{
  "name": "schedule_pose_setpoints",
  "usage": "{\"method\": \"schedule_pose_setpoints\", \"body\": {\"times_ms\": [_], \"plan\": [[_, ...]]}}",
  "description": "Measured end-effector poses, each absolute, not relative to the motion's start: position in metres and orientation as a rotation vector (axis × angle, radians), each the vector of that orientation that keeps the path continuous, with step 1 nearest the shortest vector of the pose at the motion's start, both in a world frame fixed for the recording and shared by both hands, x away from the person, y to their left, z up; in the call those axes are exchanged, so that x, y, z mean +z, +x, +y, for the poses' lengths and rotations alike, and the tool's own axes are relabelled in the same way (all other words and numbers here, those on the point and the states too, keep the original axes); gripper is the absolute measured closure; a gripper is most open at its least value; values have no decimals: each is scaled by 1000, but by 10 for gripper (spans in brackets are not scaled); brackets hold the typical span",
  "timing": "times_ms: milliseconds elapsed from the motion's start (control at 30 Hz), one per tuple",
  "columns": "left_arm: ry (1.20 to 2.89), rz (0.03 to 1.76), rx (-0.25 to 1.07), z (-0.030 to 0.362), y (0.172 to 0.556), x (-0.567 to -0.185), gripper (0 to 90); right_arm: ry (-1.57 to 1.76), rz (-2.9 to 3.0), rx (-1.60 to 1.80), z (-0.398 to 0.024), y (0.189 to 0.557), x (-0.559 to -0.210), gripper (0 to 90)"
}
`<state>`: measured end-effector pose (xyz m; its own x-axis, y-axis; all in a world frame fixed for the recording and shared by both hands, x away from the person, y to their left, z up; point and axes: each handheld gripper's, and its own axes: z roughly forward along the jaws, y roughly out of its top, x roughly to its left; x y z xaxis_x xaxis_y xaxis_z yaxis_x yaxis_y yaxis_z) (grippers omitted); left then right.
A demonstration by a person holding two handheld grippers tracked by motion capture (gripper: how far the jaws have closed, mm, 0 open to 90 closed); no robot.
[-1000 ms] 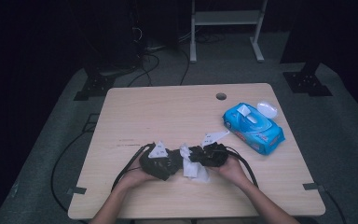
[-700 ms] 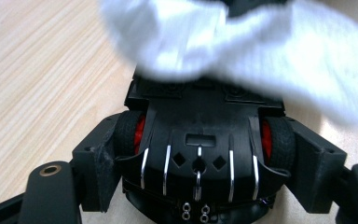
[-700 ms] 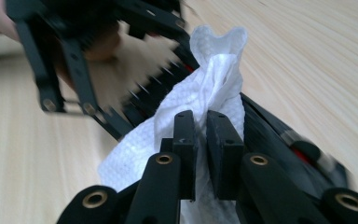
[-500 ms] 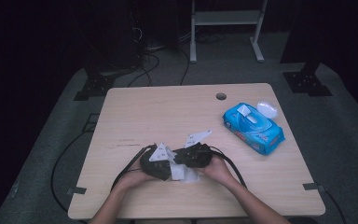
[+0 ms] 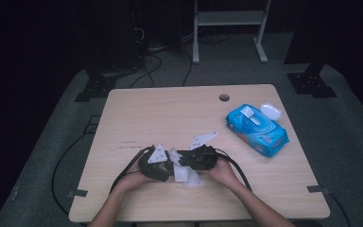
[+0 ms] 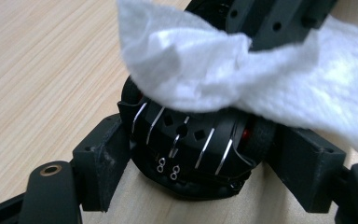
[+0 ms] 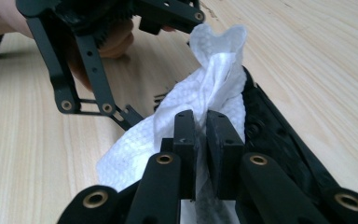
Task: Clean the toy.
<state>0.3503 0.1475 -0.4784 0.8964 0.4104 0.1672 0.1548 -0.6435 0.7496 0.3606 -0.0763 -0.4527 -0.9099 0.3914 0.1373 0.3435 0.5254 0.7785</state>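
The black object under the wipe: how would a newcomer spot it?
On the wooden table, look at the near edge, between the person's two hands. The glossy black rounded gadget sits there, half under a white wipe; thin silver slashes across its shell mark it.

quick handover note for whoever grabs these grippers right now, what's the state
Left gripper: jaws have just been closing round the black mouse, one each side.
Right gripper: shut on the white wipe, which drapes over the mouse.
Both sit near the front edge of the table; blue wipes pack at far right.
Done: wipe pulled, mouse braced. Left: likely wiping the mouse.
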Motion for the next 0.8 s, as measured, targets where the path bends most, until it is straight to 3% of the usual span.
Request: {"method": "schedule_pose_setpoints", "body": {"times_ms": [267, 567, 800], "plan": [[2256, 358, 408, 143, 347, -476, 288, 742, 2628, 1291, -108, 367, -450, 821], [2254, 354, 413, 141, 346, -476, 307, 610, 2656, 1365, -75, 359, -453, 824], [2256, 346, 404, 140, 345, -475, 308, 673, 2623, 1342, -97, 365, -453, 828]]}}
